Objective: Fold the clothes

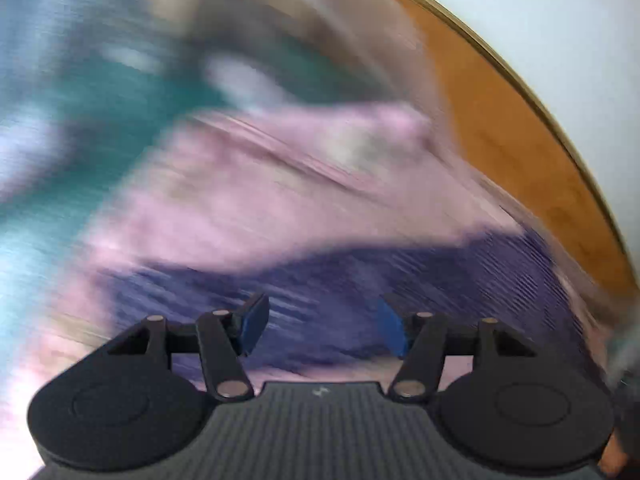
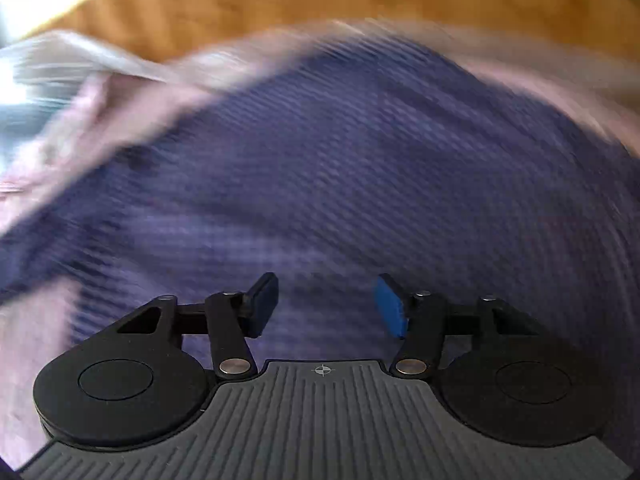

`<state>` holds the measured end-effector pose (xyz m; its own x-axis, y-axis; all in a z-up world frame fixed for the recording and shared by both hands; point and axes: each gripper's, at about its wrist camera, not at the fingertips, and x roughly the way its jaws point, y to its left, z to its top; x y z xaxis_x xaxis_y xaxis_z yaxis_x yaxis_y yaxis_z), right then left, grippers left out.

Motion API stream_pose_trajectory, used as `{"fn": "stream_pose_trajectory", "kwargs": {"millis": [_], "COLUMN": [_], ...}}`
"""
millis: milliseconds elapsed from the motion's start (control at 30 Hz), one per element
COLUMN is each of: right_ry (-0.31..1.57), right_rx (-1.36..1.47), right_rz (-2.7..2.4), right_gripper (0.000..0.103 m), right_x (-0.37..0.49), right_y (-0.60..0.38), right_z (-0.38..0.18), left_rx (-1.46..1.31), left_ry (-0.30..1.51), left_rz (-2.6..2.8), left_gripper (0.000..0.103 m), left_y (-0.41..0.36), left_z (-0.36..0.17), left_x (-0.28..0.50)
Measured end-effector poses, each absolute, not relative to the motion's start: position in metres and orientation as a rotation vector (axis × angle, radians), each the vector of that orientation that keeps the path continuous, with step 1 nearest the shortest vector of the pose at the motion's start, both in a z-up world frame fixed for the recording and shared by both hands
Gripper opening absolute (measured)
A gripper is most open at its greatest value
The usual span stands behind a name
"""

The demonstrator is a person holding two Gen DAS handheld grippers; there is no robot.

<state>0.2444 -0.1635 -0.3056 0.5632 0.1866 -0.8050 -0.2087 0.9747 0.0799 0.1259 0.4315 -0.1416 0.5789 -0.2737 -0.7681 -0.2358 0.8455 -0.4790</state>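
Both views are smeared by motion. A dark blue-purple checked garment [image 2: 340, 168] fills the right wrist view, and its near part [image 1: 360, 292] lies low in the left wrist view. Pale pink cloth [image 1: 260, 192] lies beyond it, and also along its left edge [image 2: 104, 108]. My left gripper [image 1: 322, 328] is open just above the checked garment, nothing between its blue pads. My right gripper [image 2: 326, 306] is open too, over the middle of the same garment and empty.
A wooden table [image 2: 280, 4] shows beyond the clothes, its edge [image 1: 520, 128] curving down the right of the left wrist view. Teal and white cloth [image 1: 100, 92] lies blurred at the left. A pale wall [image 1: 560, 20] stands behind.
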Motion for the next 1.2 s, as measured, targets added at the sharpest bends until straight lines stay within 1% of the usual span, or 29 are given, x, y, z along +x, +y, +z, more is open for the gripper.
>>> {"fn": "stream_pose_trajectory", "kwargs": {"millis": [33,100,133,167,233,300,367,400,433,467,500,533,600,633,667,733,867,967,1000,1033,1067,1100,1200], "right_ry": [0.952,0.938,0.945,0.953,0.914,0.879,0.893,0.929,0.951,0.953,0.955,0.956,0.965,0.976,0.985,0.967,0.908,0.862,0.876,0.879,0.866,0.867,0.875], "right_rx": [-0.019,-0.014,-0.026,-0.032,-0.037,-0.063,-0.081,-0.091,-0.11,-0.127,-0.145,-0.163,-0.194,-0.196,-0.193,-0.195,-0.204,-0.21,-0.205,-0.176,-0.131,-0.109,-0.068], "right_rz": [0.225,0.288,0.319,0.342,0.35,0.32,0.281,0.272,0.283,0.309,0.336,0.362,0.414,0.431,0.443,0.408,0.305,0.229,0.208,0.207,0.21,0.197,0.134], "right_gripper": [0.063,0.065,0.065,0.063,0.062,0.062,0.061,0.06,0.061,0.063,0.065,0.069,0.072,0.068,0.06,0.058,0.058,0.054,0.053,0.064,0.066,0.066,0.066], "right_x": [0.239,0.227,0.224,0.222,0.223,0.231,0.241,0.241,0.237,0.23,0.222,0.215,0.203,0.204,0.21,0.242,0.32,0.379,0.393,0.396,0.392,0.386,0.369], "right_y": [-0.177,-0.19,-0.194,-0.199,-0.214,-0.236,-0.263,-0.279,-0.29,-0.296,-0.303,-0.31,-0.321,-0.326,-0.333,-0.345,-0.37,-0.388,-0.401,-0.42,-0.441,-0.46,-0.506], "right_z": [-0.311,-0.314,-0.311,-0.307,-0.294,-0.283,-0.284,-0.295,-0.302,-0.304,-0.306,-0.308,-0.31,-0.307,-0.302,-0.301,-0.302,-0.302,-0.31,-0.318,-0.32,-0.319,-0.318], "left_rx": [-0.588,-0.558,-0.54,-0.503,-0.435,-0.389,-0.316,-0.295,-0.281,-0.268,-0.274,-0.285,-0.306,-0.32,-0.321,-0.312,-0.233,-0.185,-0.17,-0.177,-0.188,-0.203,-0.245], "left_ry": [0.984,1.029,1.051,1.075,1.11,1.158,1.223,1.256,1.248,1.233,1.241,1.255,1.283,1.299,1.307,1.319,1.344,1.353,1.356,1.357,1.358,1.358,1.357], "left_rz": [-0.089,-0.212,-0.273,-0.321,-0.389,-0.44,-0.435,-0.428,-0.429,-0.432,-0.42,-0.404,-0.373,-0.354,-0.339,-0.314,-0.293,-0.272,-0.265,-0.259,-0.253,-0.248,-0.245], "left_gripper": [0.06,0.06,0.06,0.06,0.061,0.061,0.061,0.061,0.069,0.073,0.073,0.073,0.073,0.073,0.073,0.073,0.086,0.087,0.088,0.088,0.089,0.09,0.097], "left_y": [0.402,0.337,0.304,0.272,0.218,0.176,0.147,0.14,0.136,0.134,0.133,0.132,0.131,0.131,0.129,0.126,0.108,0.1,0.098,0.098,0.099,0.099,0.104], "left_z": [-0.143,-0.151,-0.155,-0.158,-0.166,-0.181,-0.201,-0.211,-0.211,-0.21,-0.208,-0.206,-0.202,-0.201,-0.199,-0.199,-0.204,-0.205,-0.206,-0.206,-0.206,-0.206,-0.206], "left_x": [0.137,0.155,0.164,0.171,0.179,0.181,0.179,0.174,0.168,0.162,0.162,0.163,0.164,0.167,0.169,0.176,0.183,0.182,0.182,0.182,0.182,0.183,0.183]}}
